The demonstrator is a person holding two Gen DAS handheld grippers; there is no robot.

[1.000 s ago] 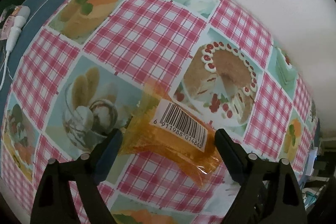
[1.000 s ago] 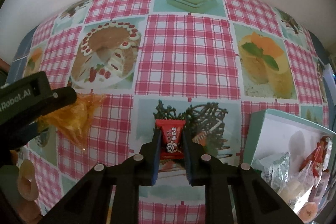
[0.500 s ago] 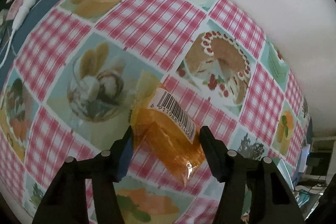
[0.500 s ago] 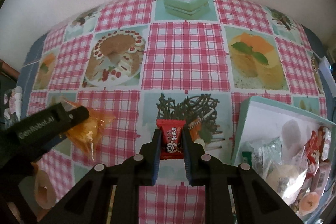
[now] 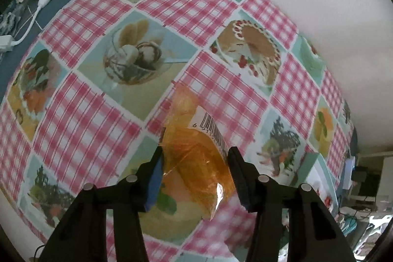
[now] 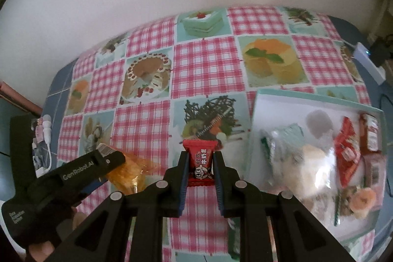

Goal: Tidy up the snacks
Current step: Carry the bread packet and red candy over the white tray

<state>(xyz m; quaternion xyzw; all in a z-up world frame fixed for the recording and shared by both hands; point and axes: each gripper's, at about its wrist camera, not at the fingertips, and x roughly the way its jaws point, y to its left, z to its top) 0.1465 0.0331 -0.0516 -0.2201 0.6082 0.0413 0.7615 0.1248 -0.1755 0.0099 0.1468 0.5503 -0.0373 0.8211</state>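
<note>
R gripper: jaws narrow, clamped on red candy packet, packet upright between them, its top edge just past the tips. Appears lifted clear of table.

L gripper: jaws set approx. packet-width apart, flanking orange snack bag. Bag fills the gap and is in contact w/ both sides; judged a grip. Bag's long axis runs fwd along the jaws, barcode end beyond the tips, crimped tail back toward the wrist. In R view, same L gripper sits left of R jaws, bag projecting from it.

Key relation: snack box lies right of R jaws, near, open side up, already holding several wrapped items. R gripper is the nearer one; L gripper is well apart from box, on far side of R.

Judgement: R packet goes in first w/ a short rightward move. L must cross behind or after R; collision risk if both go together.
</note>
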